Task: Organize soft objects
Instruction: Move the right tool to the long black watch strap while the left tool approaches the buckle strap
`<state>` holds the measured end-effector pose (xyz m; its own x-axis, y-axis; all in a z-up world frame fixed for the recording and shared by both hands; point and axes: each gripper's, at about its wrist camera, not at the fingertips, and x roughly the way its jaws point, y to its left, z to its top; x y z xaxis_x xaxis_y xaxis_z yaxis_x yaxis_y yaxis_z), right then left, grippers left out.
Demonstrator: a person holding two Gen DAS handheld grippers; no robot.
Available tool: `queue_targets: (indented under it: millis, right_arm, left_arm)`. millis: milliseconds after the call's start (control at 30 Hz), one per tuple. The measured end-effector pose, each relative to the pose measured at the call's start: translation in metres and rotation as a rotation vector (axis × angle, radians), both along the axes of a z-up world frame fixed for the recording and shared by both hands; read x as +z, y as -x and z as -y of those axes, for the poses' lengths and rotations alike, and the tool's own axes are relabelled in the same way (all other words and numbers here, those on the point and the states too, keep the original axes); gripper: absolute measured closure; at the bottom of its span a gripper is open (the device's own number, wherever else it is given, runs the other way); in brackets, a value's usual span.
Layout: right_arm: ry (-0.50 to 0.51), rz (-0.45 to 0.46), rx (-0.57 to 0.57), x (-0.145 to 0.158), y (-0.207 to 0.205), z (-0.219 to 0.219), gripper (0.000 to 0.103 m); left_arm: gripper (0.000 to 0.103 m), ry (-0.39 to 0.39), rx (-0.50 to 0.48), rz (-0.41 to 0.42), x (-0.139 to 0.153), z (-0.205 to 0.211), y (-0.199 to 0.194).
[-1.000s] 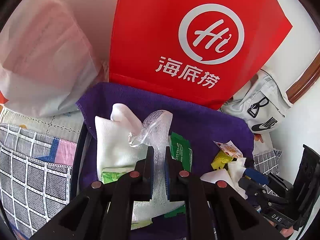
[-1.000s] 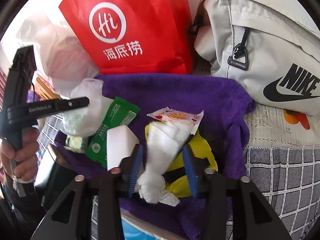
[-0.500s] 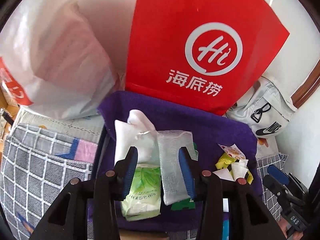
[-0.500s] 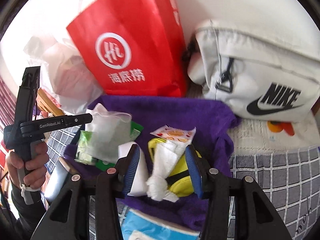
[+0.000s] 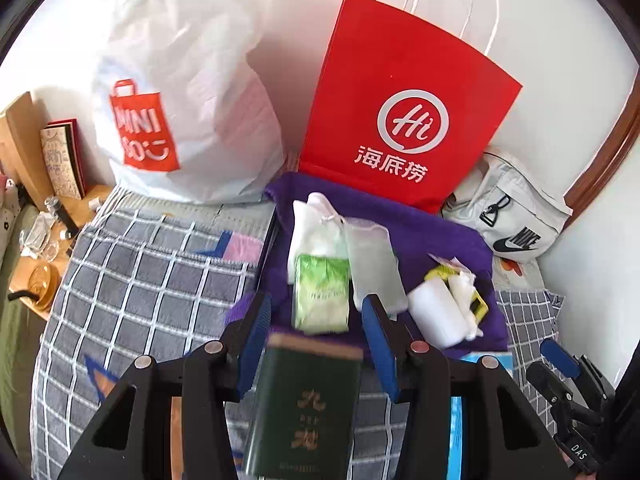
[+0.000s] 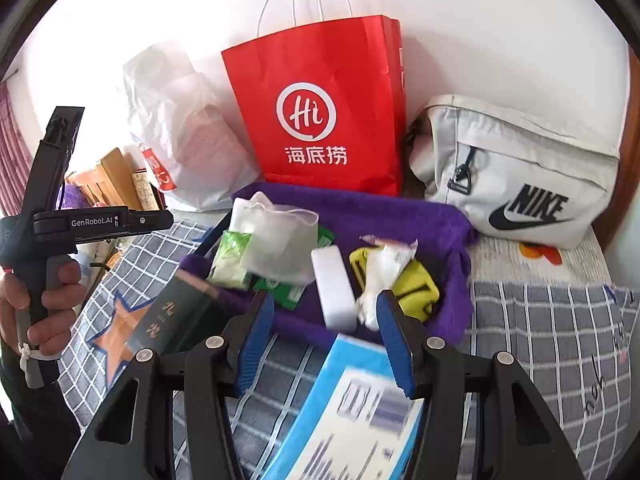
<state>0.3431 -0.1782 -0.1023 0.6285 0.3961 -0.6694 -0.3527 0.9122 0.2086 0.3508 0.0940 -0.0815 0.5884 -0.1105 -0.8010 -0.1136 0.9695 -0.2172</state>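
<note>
A purple towel (image 5: 432, 228) (image 6: 400, 208) lies on the checked bedspread and carries the soft things: a white mesh pouch (image 5: 372, 264) (image 6: 280, 240), a green tissue pack (image 5: 320, 292) (image 6: 230, 260), a white cloth (image 5: 308, 224), a white sponge block (image 5: 438, 316) (image 6: 334, 284), a crumpled white tissue (image 6: 380, 276) and a yellow item (image 6: 416, 284). My left gripper (image 5: 318, 336) is open and empty, pulled back above a dark green box (image 5: 304, 408). My right gripper (image 6: 326, 336) is open and empty above a blue-and-white box (image 6: 352, 412).
A red paper bag (image 5: 404, 112) (image 6: 320, 112), a white Miniso plastic bag (image 5: 180, 92) and a grey Nike bag (image 6: 516, 176) stand against the wall behind the towel. A wooden bedside table (image 5: 36, 240) with books and small items is at the left.
The left gripper let go of the mesh pouch, opened and drew back. The right gripper opened off the crumpled tissue and drew back too. Both boxes came into view.
</note>
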Motion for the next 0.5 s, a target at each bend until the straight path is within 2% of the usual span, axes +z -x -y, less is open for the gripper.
queue_targets:
  millis: [100,300,500]
  right_arm:
    - [-0.035,-0.018,0.004,0.0,0.028,0.004,0.05]
    - [-0.04,-0.054,0.037,-0.009,0.084,0.001,0.051]
    - [-0.017,-0.084,0.101,-0.028,0.133,-0.01,0.069]
  left_arm:
    - [0.058,0.001,-0.012,0.02,0.005,0.001,0.029]
    - [0.058,0.025,-0.02,0.03,0.008,0.003,0.074]
    - [0.058,0.072,-0.028,0.024,-0.009,0.005,0.11]
